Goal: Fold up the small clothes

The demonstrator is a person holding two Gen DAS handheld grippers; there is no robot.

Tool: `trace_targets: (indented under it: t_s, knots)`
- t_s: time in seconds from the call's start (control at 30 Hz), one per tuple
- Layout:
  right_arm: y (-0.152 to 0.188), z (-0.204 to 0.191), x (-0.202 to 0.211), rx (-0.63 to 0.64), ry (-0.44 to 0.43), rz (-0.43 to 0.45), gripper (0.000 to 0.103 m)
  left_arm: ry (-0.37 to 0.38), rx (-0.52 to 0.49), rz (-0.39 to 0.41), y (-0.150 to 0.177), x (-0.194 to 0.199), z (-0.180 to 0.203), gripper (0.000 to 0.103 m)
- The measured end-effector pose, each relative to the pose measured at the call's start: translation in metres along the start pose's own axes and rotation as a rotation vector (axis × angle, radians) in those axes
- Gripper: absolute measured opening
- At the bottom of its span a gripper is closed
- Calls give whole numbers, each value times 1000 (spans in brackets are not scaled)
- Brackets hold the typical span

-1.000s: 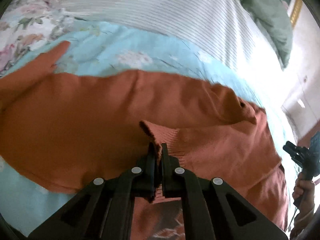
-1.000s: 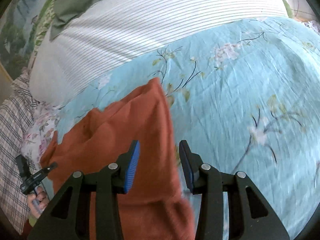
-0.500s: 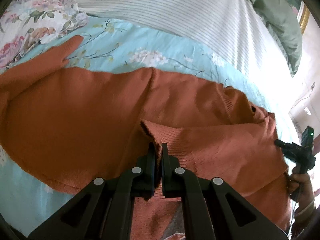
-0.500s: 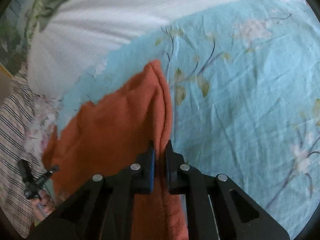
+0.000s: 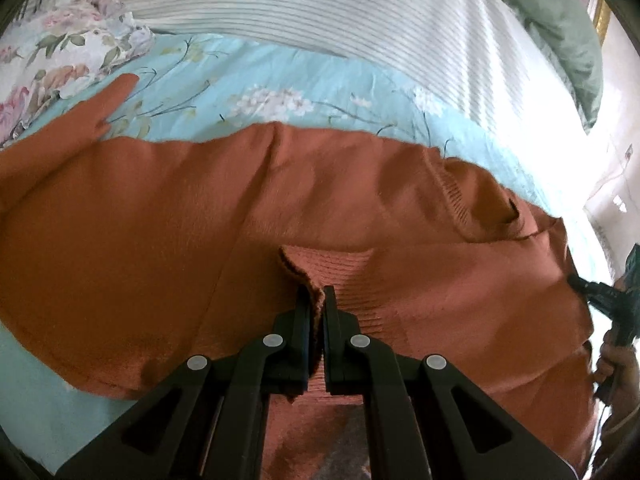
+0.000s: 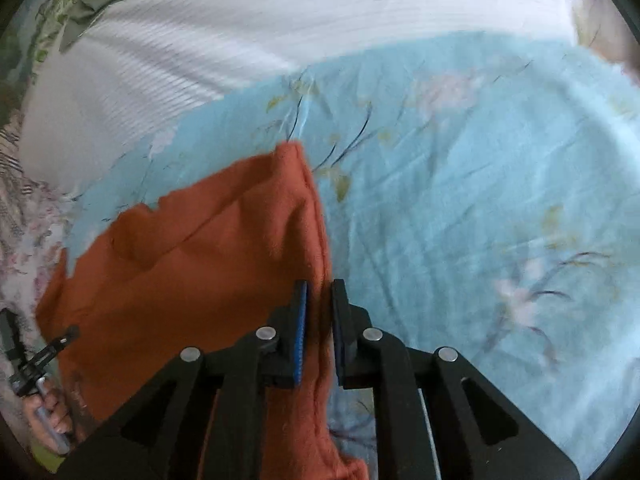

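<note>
- The bed's light blue floral sheet [image 6: 460, 208] lay under everything, with a white striped cover [image 5: 340, 12] across its far side and a green cushion [image 5: 560, 28] beyond that.
- A pink-flowered cloth [image 5: 52, 52] sat at the far left edge of my left view.
- My rust-orange sweater [image 5: 140, 220] lay spread on the sheet, wide across my left view, with one sleeve [image 5: 108, 100] running out toward the flowered cloth.
- In my right view the same sweater [image 6: 192, 264] rose to a peaked corner against the blue sheet, its right edge running down between my tongs.
- My left tongs [image 5: 316, 312] were clenched on a ribbed hem of the sweater, a small flap of knit standing up just past the tips.
- My right tongs [image 6: 320, 320] were pinched onto the sweater's side edge, the blue pads pressed close on the fabric with only the cloth between them.
- At the right rim of my left view, my right hand [image 5: 616, 356] gripped its handle beside the sweater's edge.
- At the lower left of my right view, my left hand [image 6: 48, 412] held its handle, partly blurred.
</note>
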State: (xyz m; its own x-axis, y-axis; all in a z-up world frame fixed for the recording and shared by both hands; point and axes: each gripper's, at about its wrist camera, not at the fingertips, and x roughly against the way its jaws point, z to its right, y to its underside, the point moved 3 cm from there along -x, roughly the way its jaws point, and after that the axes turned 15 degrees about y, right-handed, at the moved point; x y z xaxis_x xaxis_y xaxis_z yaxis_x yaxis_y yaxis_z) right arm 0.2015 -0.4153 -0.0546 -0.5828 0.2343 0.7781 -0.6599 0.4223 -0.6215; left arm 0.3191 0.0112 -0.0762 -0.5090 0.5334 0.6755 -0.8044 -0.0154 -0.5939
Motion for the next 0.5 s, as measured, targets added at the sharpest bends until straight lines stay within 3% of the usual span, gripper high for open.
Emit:
trace_targets:
  t_s: [0.07, 0.17, 0.27, 0.43, 0.5]
  knots:
    - [3, -9, 24, 18, -48, 61, 13, -5, -16, -3, 1, 1, 1, 4]
    - [21, -26, 22, 80, -131, -5, 14, -12, -35, 0, 2, 5, 4, 5]
    - [41, -25, -2, 111, -67, -96, 13, -19, -34, 0, 4, 5, 4, 6]
    - [38, -17, 19, 10, -107, -64, 15, -40, -2, 18, 8, 23, -7, 11]
    - [40, -23, 32, 20, -144, -55, 22, -52, 10, 37, 8, 36, -15, 12]
